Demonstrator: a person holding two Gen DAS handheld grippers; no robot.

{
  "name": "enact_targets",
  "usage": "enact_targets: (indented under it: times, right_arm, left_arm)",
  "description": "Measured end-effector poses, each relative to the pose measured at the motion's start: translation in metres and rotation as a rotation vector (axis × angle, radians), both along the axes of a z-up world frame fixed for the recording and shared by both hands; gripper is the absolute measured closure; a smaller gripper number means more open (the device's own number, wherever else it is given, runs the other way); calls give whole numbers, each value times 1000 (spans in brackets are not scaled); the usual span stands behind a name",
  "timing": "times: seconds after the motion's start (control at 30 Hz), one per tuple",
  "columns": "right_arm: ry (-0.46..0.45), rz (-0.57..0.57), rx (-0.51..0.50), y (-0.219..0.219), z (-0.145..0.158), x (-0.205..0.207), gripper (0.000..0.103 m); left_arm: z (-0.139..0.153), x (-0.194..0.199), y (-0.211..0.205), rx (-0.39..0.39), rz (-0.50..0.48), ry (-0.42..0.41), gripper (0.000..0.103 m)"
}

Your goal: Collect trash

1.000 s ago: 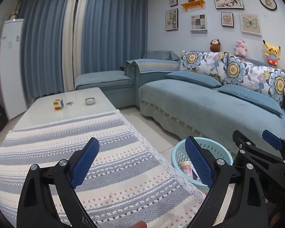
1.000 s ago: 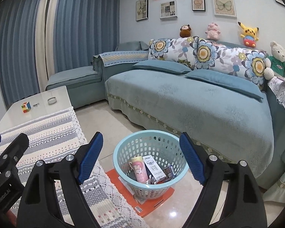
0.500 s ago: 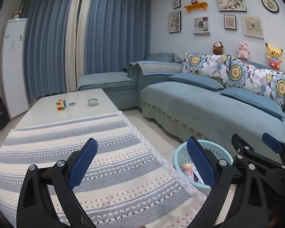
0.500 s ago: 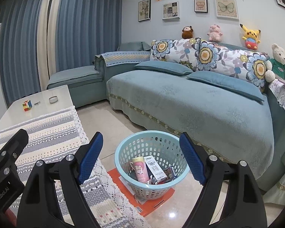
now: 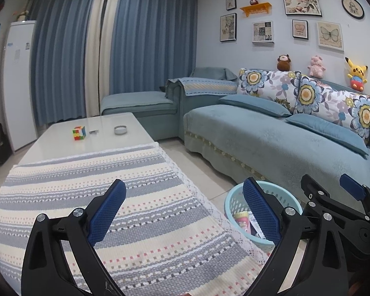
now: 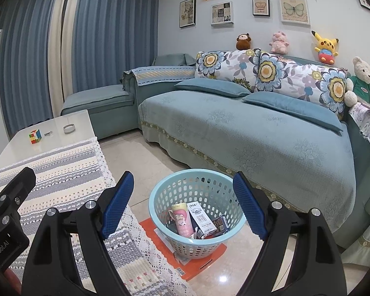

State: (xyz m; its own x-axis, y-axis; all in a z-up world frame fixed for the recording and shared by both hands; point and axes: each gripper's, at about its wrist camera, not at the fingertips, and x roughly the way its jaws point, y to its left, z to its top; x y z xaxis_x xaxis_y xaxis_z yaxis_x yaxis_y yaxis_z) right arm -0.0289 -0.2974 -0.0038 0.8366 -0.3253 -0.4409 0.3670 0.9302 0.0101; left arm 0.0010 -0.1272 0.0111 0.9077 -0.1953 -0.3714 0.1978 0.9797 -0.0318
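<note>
A light blue plastic basket (image 6: 197, 190) stands on the floor between the table and the sofa, on an orange sheet (image 6: 197, 264). It holds a pink cup (image 6: 182, 219), a white carton (image 6: 202, 219) and a dark packet (image 6: 220, 223). My right gripper (image 6: 182, 207) is open and empty, above and in front of the basket. My left gripper (image 5: 185, 209) is open and empty over the striped tablecloth (image 5: 111, 185); the basket (image 5: 234, 202) shows to its right, partly behind one finger. The right gripper (image 5: 333, 197) also shows there at the right edge.
The white coffee table (image 5: 61, 145) carries a Rubik's cube (image 5: 79, 133), a small metal piece (image 5: 94, 131) and a round ashtray (image 5: 120, 130) at its far end. A blue sofa (image 6: 259, 135) runs along the right, with cushions and plush toys. A white fridge (image 5: 17, 86) stands at far left.
Both grippers have risen and drawn back slightly, so the basket sits lower in both views. Both stay open and empty.
</note>
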Motion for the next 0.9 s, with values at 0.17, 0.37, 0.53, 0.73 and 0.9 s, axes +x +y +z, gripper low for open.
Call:
enact_targets:
  times: [0.17, 0.37, 0.53, 0.73, 0.9]
  right_arm:
    - [2, -1, 2, 1, 0, 0, 25]
    - [2, -2, 0, 1, 0, -1, 24]
    - [6, -2, 7, 1, -1, 0, 23]
    - [8, -5, 13, 0, -2, 0, 23]
    - [9, -5, 12, -1, -2, 0, 23]
  left_arm:
    - [0, -1, 0, -6, 2, 2, 10]
    - [-1, -2, 0, -13, 3, 6, 10]
    - [-1, -3, -1, -15, 6, 8, 10]
    - [-1, -4, -2, -13, 6, 9, 10]
    - [0, -4, -2, -14, 8, 8, 10]
